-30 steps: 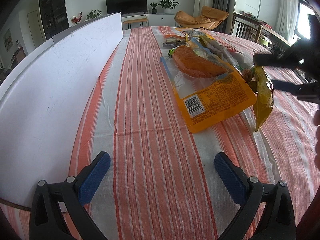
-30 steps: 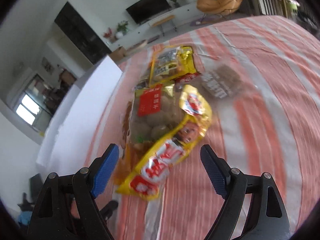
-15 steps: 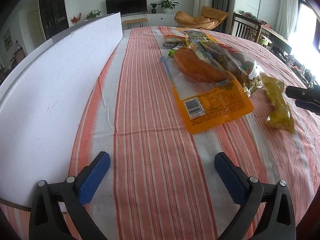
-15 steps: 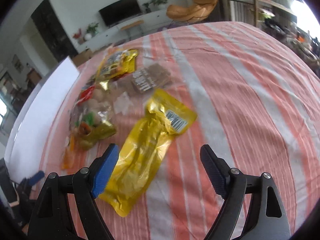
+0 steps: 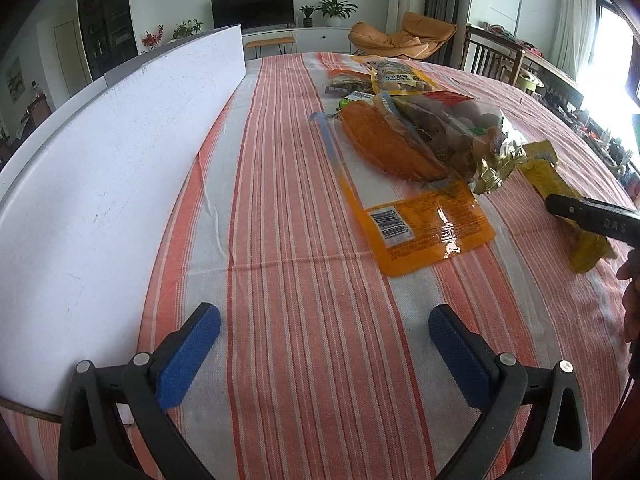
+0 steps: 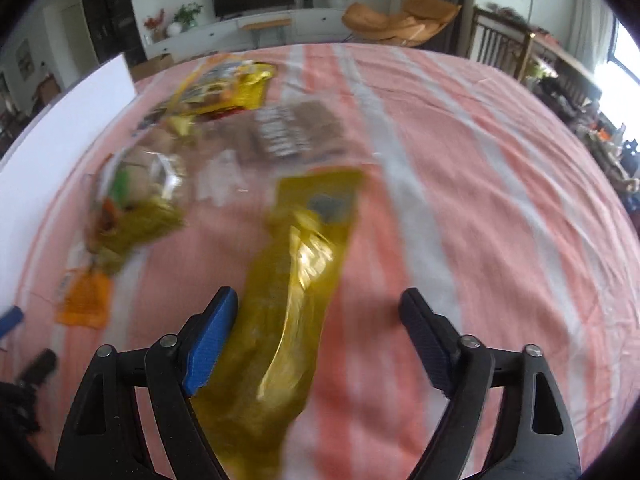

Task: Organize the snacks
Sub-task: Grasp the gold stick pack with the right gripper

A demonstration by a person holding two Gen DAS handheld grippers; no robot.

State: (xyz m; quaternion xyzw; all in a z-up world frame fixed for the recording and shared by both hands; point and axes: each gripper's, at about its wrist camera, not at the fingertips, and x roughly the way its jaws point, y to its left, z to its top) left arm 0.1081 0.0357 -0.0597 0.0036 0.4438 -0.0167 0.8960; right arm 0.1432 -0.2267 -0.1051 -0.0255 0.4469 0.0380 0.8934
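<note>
On a bench (image 5: 280, 240) draped in an orange-and-white striped cloth, a white board (image 5: 100, 184) stands along the left edge and serves as the marker for everything else. Just to the right of the board's near end, the left hand-held gripper (image 5: 324, 344) hovers low over bare cloth, its blue pads spread wide and grasping nothing. Farther right of the board, past several stripes, an orange snack packet (image 5: 424, 228) lies flat with its barcode up, touching a heap of snack bags (image 5: 440, 136) whose far end reaches a yellow printed packet (image 5: 396, 78). In the right wrist view, a clear packet of brown biscuits (image 6: 296, 132) lies to the right of that heap. Farthest from the board, a long yellow snack pouch (image 6: 296, 280) lies lengthwise on the cloth, apart from the heap. The right hand-held gripper (image 6: 320, 332) is over the pouch's near end, released, jaws wide, the left blue pad just beside the pouch's edge; motion blur hides whether it touches. In the left wrist view a dark arm of that gripper crosses the pouch (image 5: 560, 196).
</note>
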